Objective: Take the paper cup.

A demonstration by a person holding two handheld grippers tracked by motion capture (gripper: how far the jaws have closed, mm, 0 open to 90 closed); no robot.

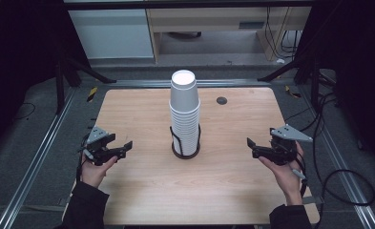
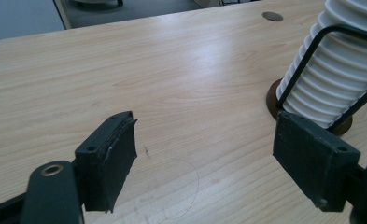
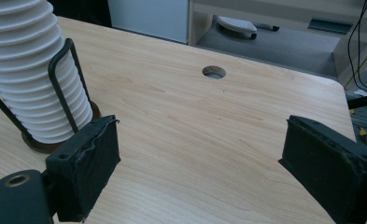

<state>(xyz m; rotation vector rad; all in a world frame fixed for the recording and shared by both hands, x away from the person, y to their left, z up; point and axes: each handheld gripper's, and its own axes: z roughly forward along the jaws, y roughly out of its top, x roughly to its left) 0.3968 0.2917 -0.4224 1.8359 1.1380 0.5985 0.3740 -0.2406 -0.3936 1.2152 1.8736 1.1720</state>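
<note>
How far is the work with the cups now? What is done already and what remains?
Nothing looks done yet: the white cup stack stands whole and upside down in its black wire holder at mid-table. Nothing is in hand either. The left claw and the right claw are both open, on either side of the stack and apart from it. Still left: reaching the stack and gripping a cup.

Cup stack (image 1: 184, 109) in holder (image 1: 185, 144) mid-table (image 1: 137, 191), left gripper (image 1: 119, 148) left, right gripper (image 1: 253, 147) right
</note>
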